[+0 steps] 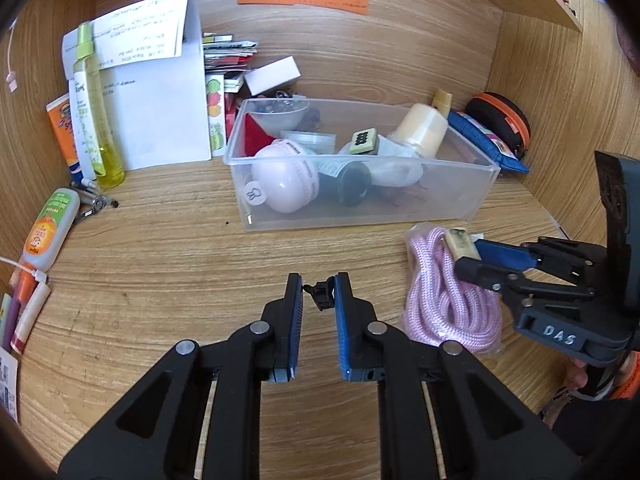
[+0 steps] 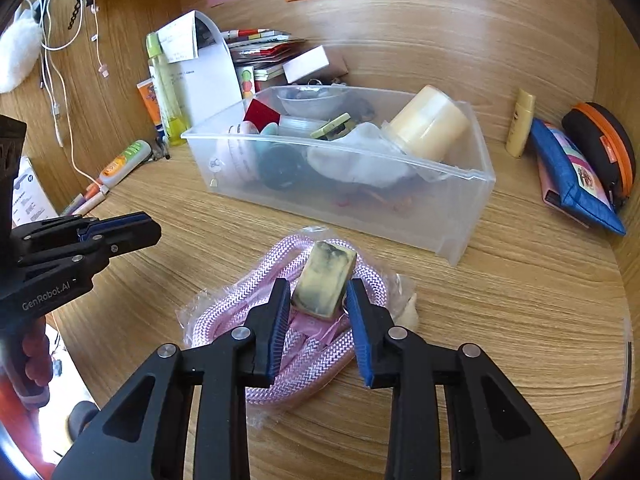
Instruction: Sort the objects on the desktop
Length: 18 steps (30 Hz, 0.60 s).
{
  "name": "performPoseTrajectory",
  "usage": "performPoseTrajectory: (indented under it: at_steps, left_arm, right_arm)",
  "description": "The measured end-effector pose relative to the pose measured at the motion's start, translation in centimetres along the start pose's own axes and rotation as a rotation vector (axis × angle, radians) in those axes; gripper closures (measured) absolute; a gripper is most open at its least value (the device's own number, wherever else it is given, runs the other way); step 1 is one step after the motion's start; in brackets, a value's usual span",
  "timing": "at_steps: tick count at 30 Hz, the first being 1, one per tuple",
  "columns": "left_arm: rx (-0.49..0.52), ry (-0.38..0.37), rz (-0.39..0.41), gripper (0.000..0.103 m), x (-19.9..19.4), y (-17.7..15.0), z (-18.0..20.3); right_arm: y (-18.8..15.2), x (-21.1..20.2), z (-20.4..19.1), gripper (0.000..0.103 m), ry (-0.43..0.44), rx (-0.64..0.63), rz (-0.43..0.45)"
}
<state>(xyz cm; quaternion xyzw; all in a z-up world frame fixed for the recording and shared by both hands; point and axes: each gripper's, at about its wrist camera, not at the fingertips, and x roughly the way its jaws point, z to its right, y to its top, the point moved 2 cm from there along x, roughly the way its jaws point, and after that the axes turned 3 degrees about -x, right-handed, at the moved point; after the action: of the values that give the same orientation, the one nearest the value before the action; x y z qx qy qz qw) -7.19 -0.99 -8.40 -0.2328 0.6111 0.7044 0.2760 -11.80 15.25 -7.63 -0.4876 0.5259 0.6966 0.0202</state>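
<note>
A clear plastic bin stands mid-desk, filled with a pink round case, a cream jar, a mahjong tile and other items. My right gripper is shut on a dirty cream eraser block, held above a bagged coil of pink rope. My left gripper holds a small black clip between its narrowly spaced fingers, low over the desk in front of the bin.
At left stand a yellow spray bottle, an orange tube, a glue bottle and pens. Papers and booklets lean behind the bin. A blue pouch and black-orange case lie at right.
</note>
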Motion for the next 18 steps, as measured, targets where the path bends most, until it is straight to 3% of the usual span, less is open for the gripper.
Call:
performPoseTrajectory:
  at_steps: [11,18]
  left_arm:
    - [0.003,-0.012,-0.006,0.088,0.8,0.6,0.4]
    - [0.008,-0.018,0.008,0.088,0.8,1.8,0.5]
  right_arm:
    - [0.9,1.5,-0.7,0.076,-0.048,-0.067,-0.015]
    - [1.4,0.6,0.2,0.080,0.016,-0.009,0.015]
